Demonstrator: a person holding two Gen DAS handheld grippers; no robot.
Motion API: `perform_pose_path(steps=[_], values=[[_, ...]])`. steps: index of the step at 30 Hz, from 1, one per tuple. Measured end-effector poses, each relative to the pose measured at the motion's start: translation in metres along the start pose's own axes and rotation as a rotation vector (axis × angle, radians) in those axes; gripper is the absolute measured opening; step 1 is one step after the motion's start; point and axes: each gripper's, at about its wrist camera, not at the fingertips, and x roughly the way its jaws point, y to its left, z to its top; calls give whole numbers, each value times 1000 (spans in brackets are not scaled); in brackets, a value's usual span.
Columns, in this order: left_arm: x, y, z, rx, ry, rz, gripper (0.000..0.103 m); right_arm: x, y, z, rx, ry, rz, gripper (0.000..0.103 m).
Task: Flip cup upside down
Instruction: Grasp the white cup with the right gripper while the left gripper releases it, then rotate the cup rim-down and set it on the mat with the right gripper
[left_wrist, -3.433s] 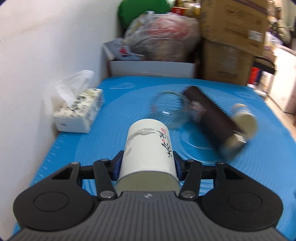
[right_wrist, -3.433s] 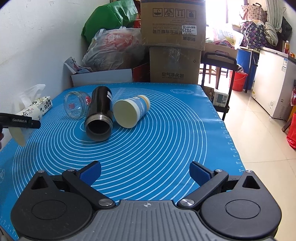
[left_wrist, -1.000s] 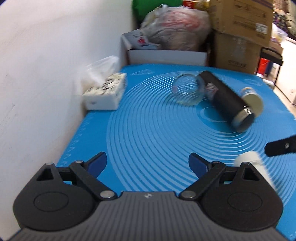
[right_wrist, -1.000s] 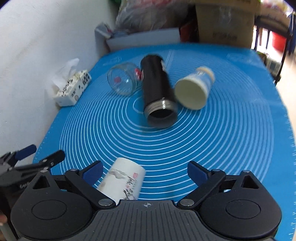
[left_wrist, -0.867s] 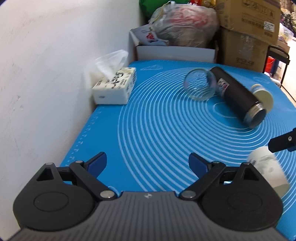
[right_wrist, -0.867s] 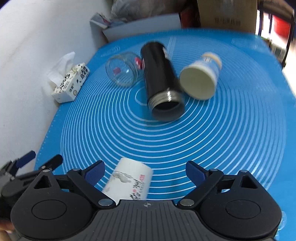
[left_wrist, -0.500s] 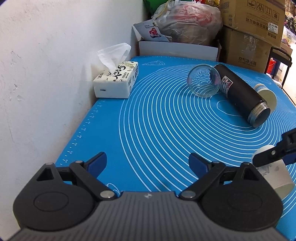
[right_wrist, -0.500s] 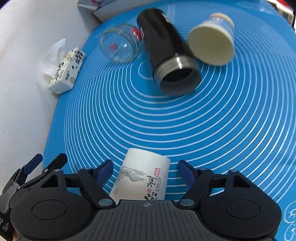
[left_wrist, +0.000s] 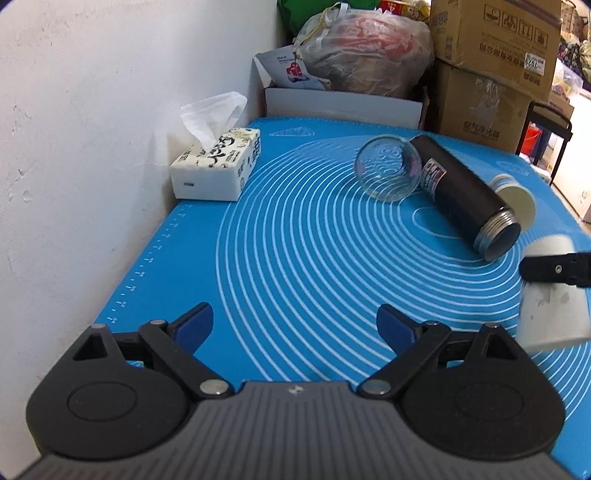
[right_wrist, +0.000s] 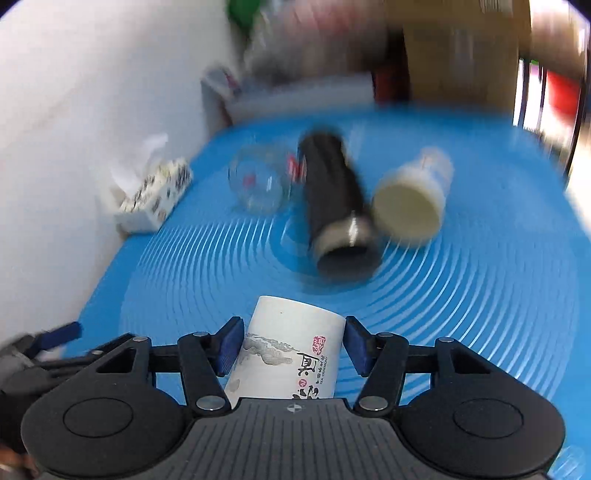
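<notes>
The white paper cup with ink drawing and red seal (right_wrist: 291, 350) sits between the blue pads of my right gripper (right_wrist: 293, 345), which is shut on its sides. In the left wrist view the cup (left_wrist: 550, 299) shows at the right edge, with a right finger (left_wrist: 554, 267) across it. My left gripper (left_wrist: 293, 325) is open and empty above the near left part of the blue mat (left_wrist: 295, 258). The right wrist view is motion-blurred.
A clear glass jar (left_wrist: 388, 166), a black flask (left_wrist: 465, 199) and a cream cup (left_wrist: 517, 195) lie on their sides at mid-mat. A tissue box (left_wrist: 218, 166) sits by the white wall on the left. Boxes and bags (left_wrist: 369, 48) stand behind the mat.
My left gripper let go of the white cup and pulled back. My right gripper came over the cup, closed on it, and has tilted up from looking down at the mat.
</notes>
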Motion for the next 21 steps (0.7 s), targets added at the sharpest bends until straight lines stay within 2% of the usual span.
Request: perform_pose_path(steps=[4, 7, 9, 13, 21], values=[[-3, -8, -2, -3, -11, -1, 95, -15, 6, -24, -163, -223, -117, 56], [-4, -15, -5, 9, -12, -3, 95, -18, 3, -44, -217, -350, -163, 56], [-5, -19, -7, 16, -9, -8, 95, -17, -1, -57, -243, -404, -188, 56], [-6, -25, -10, 22, -8, -20, 95, -12, -7, -69, -245, -414, -218, 56], [-11, -32, -15, 25, -2, -32, 95, -29, -6, -92, -268, -418, -211, 54]])
